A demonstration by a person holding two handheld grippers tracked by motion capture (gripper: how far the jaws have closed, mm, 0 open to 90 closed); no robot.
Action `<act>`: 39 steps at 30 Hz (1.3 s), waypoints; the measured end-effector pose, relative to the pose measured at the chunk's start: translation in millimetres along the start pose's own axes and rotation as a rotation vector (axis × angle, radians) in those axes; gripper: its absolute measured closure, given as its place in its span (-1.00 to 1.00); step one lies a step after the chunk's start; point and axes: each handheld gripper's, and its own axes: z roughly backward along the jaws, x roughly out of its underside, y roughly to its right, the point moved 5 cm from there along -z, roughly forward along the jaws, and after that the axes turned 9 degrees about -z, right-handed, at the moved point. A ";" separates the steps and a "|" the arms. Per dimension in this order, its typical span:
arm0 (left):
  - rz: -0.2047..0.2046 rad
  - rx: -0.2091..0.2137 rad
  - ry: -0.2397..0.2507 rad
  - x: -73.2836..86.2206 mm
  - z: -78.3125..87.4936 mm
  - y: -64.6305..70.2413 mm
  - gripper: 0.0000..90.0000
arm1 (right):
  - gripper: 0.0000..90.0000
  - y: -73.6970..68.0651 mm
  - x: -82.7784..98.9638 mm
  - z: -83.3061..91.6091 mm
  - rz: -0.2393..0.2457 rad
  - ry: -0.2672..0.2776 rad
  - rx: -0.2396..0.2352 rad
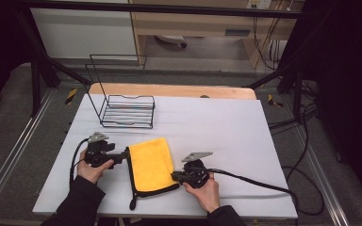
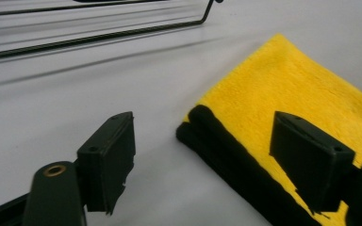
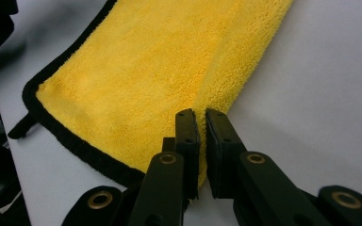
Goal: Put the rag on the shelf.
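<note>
A folded yellow cloth [image 1: 152, 162] with a black border lies on the white table [image 1: 226, 127], near its front edge. My left gripper [image 1: 124, 156] is at the cloth's left edge. In the left gripper view its jaws [image 2: 207, 160] stand open, with the black-edged corner of the cloth [image 2: 287, 94] lying between them untouched. My right gripper [image 1: 174, 175] is at the cloth's right edge. In the right gripper view it [image 3: 201, 141] is shut on a thin fold of the yellow cloth [image 3: 146, 70].
A black wire rack [image 1: 127, 110] stands at the table's back left, and its lower bars [image 2: 99, 35] cross the top of the left gripper view. A black cable [image 1: 259, 184] trails right from my right gripper across the table.
</note>
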 end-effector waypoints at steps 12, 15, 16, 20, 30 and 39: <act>0.019 0.014 -0.032 -2.1 -22.3 5.2 0.08 | 0.35 -1.1 -1.5 11.5 0.047 0.022 0.030; 0.033 0.024 -0.045 -0.2 -23.9 3.9 0.17 | 0.10 1.8 -11.4 14.9 0.069 0.061 0.024; 0.041 0.029 -0.049 0.2 -24.2 3.9 0.19 | 0.02 3.3 -14.9 15.4 0.076 0.077 0.023; 0.043 0.036 -0.057 1.4 -27.2 4.6 0.27 | -0.14 11.8 -28.9 15.9 0.088 0.114 0.037; 0.039 0.036 -0.053 1.3 -32.1 5.8 0.37 | -0.28 30.2 -63.8 -3.9 0.057 0.148 0.061; 0.040 0.031 -0.057 -0.3 -34.7 8.9 0.55 | -0.23 33.7 -89.5 -38.4 0.065 0.113 0.084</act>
